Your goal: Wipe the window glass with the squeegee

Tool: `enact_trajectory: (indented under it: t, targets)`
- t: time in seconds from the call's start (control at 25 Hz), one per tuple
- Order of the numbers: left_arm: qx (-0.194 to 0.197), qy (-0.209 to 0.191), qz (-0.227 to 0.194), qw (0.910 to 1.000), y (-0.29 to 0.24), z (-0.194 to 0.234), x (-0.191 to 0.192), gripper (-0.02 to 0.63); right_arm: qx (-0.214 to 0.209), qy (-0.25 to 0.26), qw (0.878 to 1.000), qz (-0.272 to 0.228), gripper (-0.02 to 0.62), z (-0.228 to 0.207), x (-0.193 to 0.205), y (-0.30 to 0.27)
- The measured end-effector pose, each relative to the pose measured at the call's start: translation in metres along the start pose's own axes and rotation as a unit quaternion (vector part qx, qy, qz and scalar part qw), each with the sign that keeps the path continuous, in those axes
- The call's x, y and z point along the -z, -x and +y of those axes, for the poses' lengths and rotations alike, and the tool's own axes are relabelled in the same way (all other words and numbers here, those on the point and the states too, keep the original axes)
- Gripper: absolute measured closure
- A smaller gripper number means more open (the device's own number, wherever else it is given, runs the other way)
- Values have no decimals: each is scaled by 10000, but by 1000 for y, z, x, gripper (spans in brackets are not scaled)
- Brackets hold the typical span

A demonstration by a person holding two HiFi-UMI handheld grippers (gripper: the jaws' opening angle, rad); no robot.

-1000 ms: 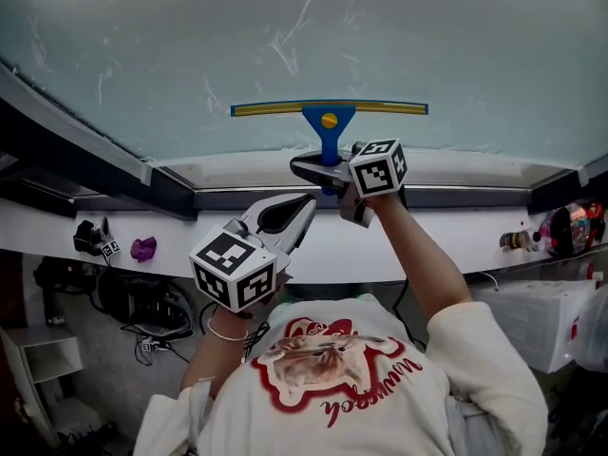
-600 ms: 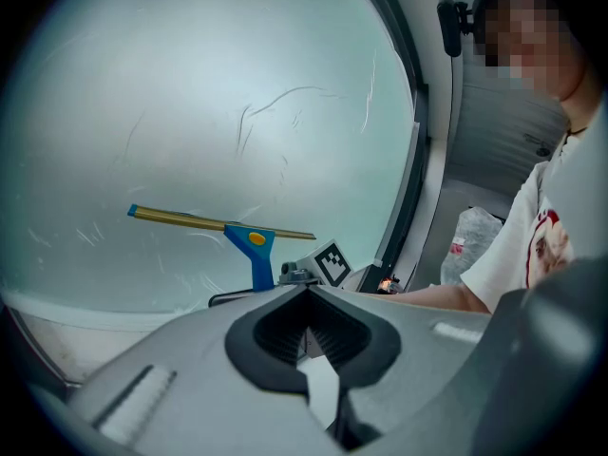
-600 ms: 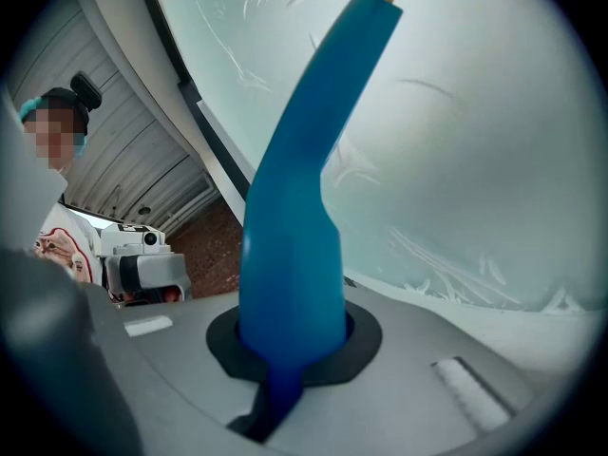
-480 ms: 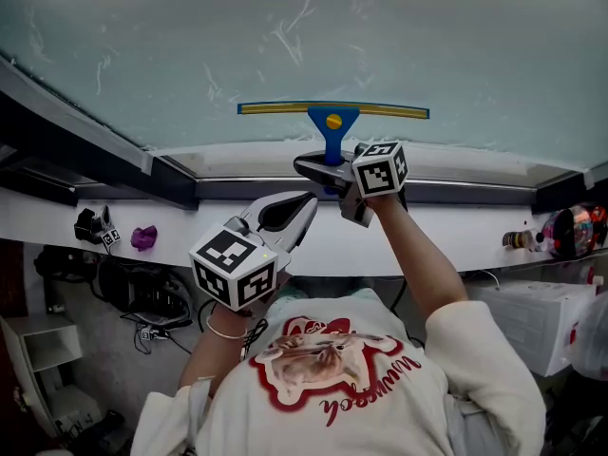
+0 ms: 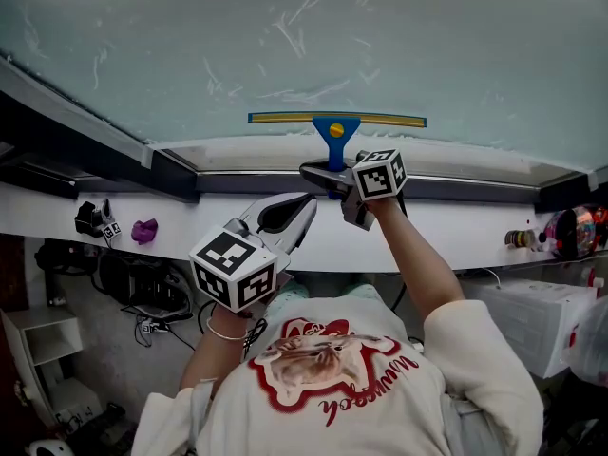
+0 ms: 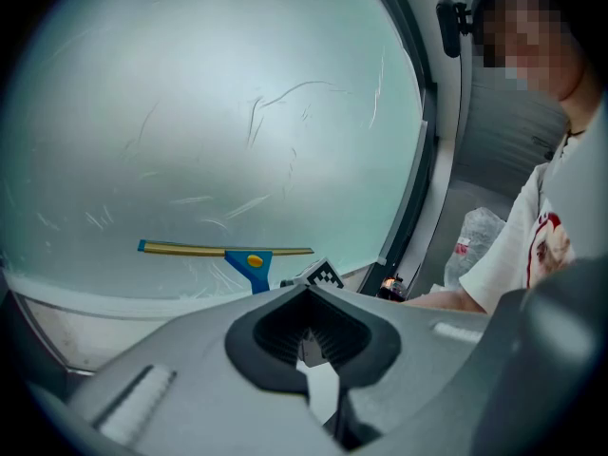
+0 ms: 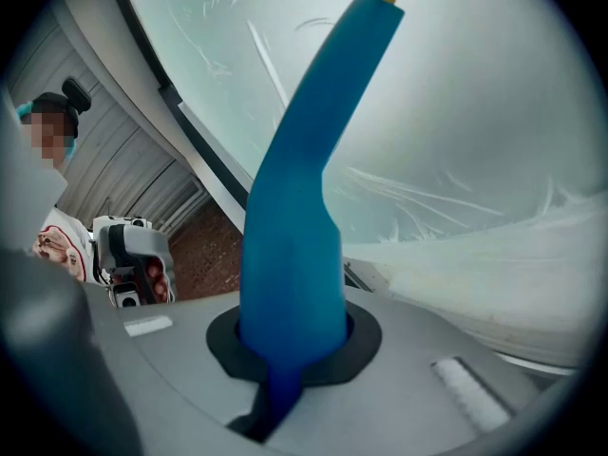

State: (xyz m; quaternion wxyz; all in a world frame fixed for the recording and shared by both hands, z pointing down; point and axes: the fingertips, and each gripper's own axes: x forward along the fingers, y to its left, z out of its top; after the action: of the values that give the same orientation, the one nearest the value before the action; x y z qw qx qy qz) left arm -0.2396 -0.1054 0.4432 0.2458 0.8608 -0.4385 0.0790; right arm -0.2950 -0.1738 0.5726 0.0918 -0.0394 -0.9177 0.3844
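A squeegee [image 5: 336, 122] with a blue handle and a yellow-edged blade lies flat against the window glass [image 5: 380, 46], low on the pane just above the sill. My right gripper [image 5: 328, 177] is shut on its blue handle [image 7: 294, 226], which fills the right gripper view. The squeegee [image 6: 228, 252] also shows in the left gripper view, small, on the glass [image 6: 209, 122]. My left gripper [image 5: 290, 215] hangs below the sill, shut with nothing in it, well apart from the squeegee. Soapy streaks mark the glass above the blade.
A dark window frame [image 5: 85, 150] runs along the left and under the glass, above a white sill [image 5: 456, 240]. Small things sit on the sill: a purple item [image 5: 143, 231] at left, a bottle [image 5: 570, 228] at right. A white storage box [image 5: 532, 316] stands lower right.
The squeegee and my right gripper have slid a little down and to the right on the glass. A fresh streak shows above the blade. The left gripper has stayed put.
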Motion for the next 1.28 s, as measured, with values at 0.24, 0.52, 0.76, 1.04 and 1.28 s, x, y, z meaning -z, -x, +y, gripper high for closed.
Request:
enact_trajectory:
  t: [0.24, 0.52, 0.76, 1.04, 1.28]
  targets:
    - [-85, 77, 40, 9999, 2, 6, 5, 606, -83, -209, 9997, -71, 566, -13, 15, -4]
    - [-168, 136, 61, 9997, 4, 11, 9, 606, 69, -275, 9995, 161, 566, -29, 34, -5]
    - [-203, 163, 67, 9996, 3, 11, 10, 606, 113, -239, 9994, 234, 566, -39, 43, -5]
    - [-258, 203, 77, 9994, 2, 12, 12, 606, 70, -279, 9994, 176, 566, -46, 50, -6]
    - [-309, 292, 98, 9990, 8, 23, 18, 606, 105, -306, 9994, 158, 565, -58, 60, -8]
